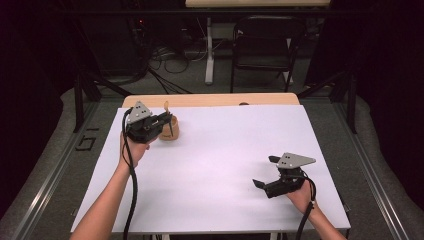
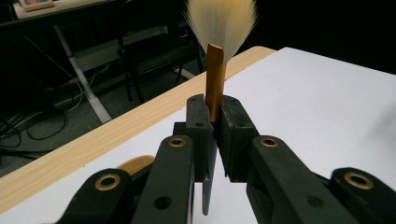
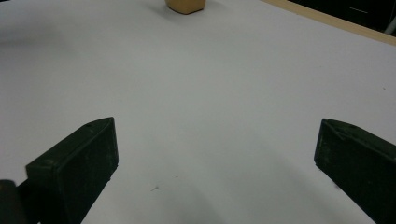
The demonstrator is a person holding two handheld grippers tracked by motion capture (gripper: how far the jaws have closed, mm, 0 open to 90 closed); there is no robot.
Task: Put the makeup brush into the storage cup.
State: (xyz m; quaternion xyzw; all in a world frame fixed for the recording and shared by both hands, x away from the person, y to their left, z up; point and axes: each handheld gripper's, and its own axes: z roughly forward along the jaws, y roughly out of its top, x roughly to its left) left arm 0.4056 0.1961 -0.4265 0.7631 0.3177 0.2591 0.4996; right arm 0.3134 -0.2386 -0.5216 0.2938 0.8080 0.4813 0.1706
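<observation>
High view: left tool (image 1: 165,121) is gripping a brush (image 1: 169,119) just above the wooden cup (image 1: 169,131) at the far left of the bench (image 1: 225,150); right tool (image 1: 265,172) is idling, well apart. Left gripper view: jaws are clenching the brush's (image 2: 215,79) gold ferrule, bristles up. Right gripper view: jaws are gaping, nothing between them, cup (image 3: 185,5) far off. Brush judged in transit, not yet set down.

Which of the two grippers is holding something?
The left gripper: its jaws clamp a brush with pale bristles. The right gripper stands open over the bare white sheet.
</observation>
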